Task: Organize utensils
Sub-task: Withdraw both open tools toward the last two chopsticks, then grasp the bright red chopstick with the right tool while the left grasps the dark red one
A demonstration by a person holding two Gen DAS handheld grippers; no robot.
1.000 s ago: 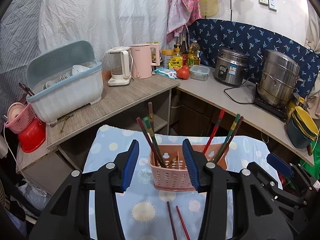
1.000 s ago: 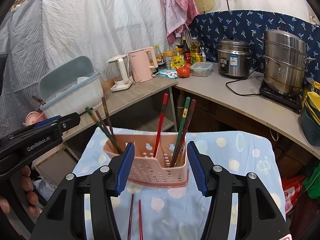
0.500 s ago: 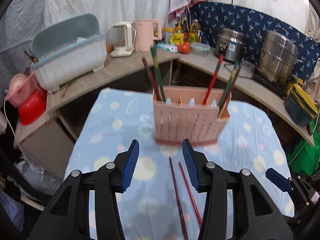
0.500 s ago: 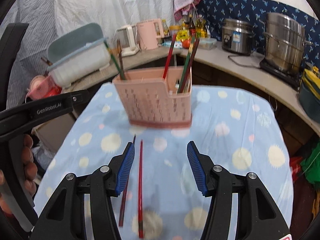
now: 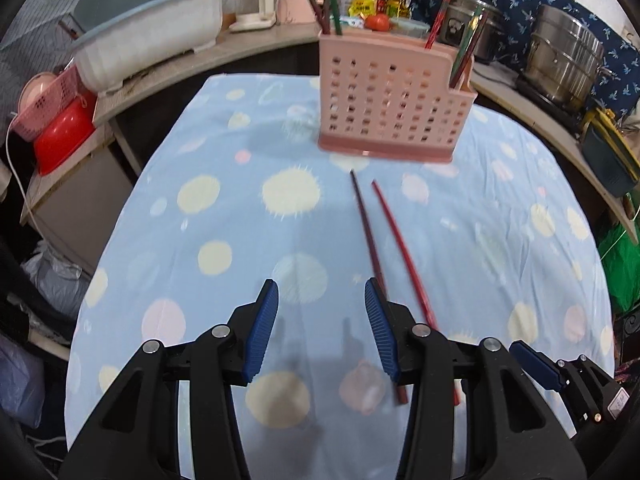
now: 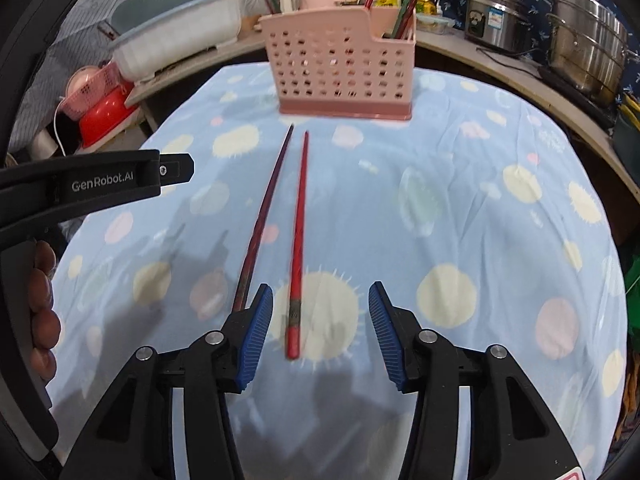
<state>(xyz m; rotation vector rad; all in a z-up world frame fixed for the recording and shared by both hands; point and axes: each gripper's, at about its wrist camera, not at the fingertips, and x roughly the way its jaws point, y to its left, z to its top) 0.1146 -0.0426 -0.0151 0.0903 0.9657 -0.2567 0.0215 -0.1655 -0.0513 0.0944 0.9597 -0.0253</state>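
While the released left claw (image 5: 321,325) frames bare cloth, the right claw (image 6: 320,322), jaws just narrowing yet ungripping, straddles 1 red chopstick (image 6: 297,248)

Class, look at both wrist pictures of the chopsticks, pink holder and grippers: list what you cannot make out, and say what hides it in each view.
- Left wrist view: the near ends of the two loose chopsticks pass behind the left gripper.
- Right wrist view: the dark chopstick ends behind a finger of the right gripper.
- Both views: the holder walls hide the standing chopsticks' lower ends.
- Counter bottle labels: too small and blurred.
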